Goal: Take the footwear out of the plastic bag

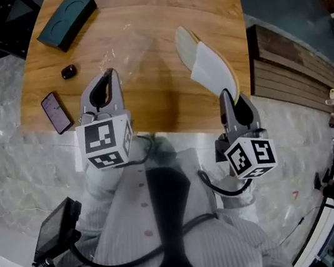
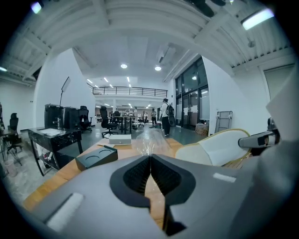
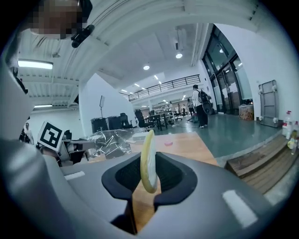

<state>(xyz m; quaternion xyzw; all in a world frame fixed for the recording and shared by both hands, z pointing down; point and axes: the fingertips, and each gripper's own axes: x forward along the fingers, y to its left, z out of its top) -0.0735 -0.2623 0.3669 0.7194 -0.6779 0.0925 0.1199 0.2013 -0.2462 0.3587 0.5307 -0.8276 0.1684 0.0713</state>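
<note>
Ceiling lamps [image 2: 124, 66] are lighting the hall brightly and evenly, and daylight is coming through the tall windows [image 2: 191, 98]. A strip light [image 2: 257, 17] is glaring white near the frame's edge. Soft light is falling on the wooden table [image 1: 134, 14], where the slipper [image 1: 210, 68] is casting a faint shadow. The plastic bag [image 3: 110, 142] is catching small glints. Both gripper views are bending straight lines toward black round borders, and whatever is nearest the lens is looking soft.
</note>
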